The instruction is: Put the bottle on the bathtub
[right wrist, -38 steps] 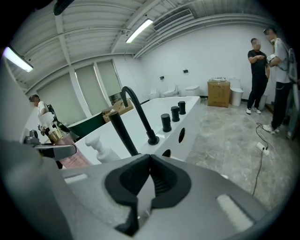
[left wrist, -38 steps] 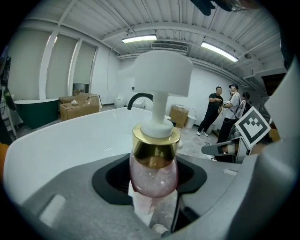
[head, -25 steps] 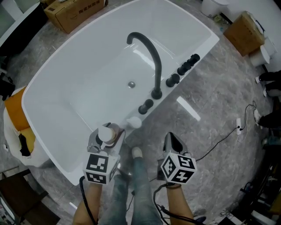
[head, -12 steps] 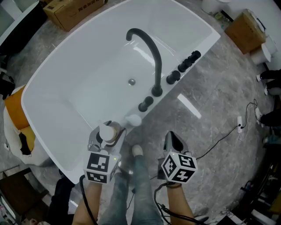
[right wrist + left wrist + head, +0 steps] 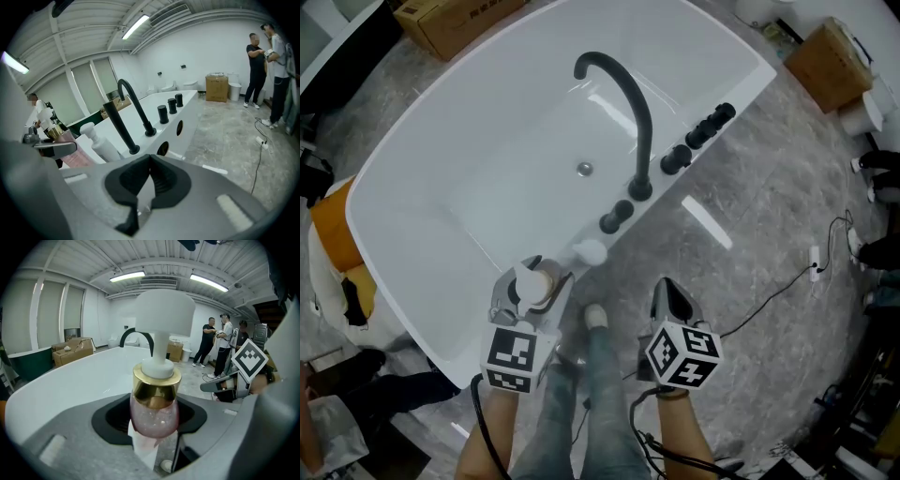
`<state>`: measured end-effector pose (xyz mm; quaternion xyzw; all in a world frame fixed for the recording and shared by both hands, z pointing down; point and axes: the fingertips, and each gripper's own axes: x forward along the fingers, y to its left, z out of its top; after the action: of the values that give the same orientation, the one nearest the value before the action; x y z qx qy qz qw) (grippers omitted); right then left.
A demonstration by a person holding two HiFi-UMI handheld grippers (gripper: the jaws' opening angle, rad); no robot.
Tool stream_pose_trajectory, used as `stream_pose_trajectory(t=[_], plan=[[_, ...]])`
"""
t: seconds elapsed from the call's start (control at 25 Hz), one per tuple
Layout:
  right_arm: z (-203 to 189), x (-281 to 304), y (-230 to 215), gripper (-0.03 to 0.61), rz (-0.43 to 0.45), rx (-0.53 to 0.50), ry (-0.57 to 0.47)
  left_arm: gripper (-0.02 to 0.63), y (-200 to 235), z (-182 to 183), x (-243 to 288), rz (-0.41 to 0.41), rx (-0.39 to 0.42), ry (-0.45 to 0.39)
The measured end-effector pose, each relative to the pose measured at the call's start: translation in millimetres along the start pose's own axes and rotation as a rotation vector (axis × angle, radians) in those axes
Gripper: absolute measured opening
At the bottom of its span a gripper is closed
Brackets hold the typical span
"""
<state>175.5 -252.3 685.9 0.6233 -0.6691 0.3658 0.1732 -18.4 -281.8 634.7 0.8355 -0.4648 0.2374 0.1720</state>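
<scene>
Barely anything has shifted at the grippers; only a bystander's legs (image 5: 389, 389) have come in at 8 o'clock.

Left gripper (image 5: 531, 283) pinches a pink bottle (image 5: 154, 414) by its body, jaws pressed on either side. The bottle stands upright with its long axis vertical, gold collar and white pump on top. It seems to hang over the bathtub's near rim (image 5: 431, 319), so the coming move looks like a straight lowering; whether its base already touches, no view shows. A white bottle (image 5: 589, 253) stands on that rim at 2 o'clock from it, with the black faucet (image 5: 623, 103) farther along. Right gripper (image 5: 150, 161) is pressed together on nothing, off over the floor at 3 o'clock and farther from the rim. The tub basin holds nothing but its drain (image 5: 584, 169).
</scene>
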Motion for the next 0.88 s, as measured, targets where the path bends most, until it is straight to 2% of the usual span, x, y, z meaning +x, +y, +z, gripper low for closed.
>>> stream_pose_trajectory(t=[0.88], plan=[[-12,4,1,0.003,0.002,-0.002,0.012,0.233,-8,-5,-5,0.017,0.043,-0.051]])
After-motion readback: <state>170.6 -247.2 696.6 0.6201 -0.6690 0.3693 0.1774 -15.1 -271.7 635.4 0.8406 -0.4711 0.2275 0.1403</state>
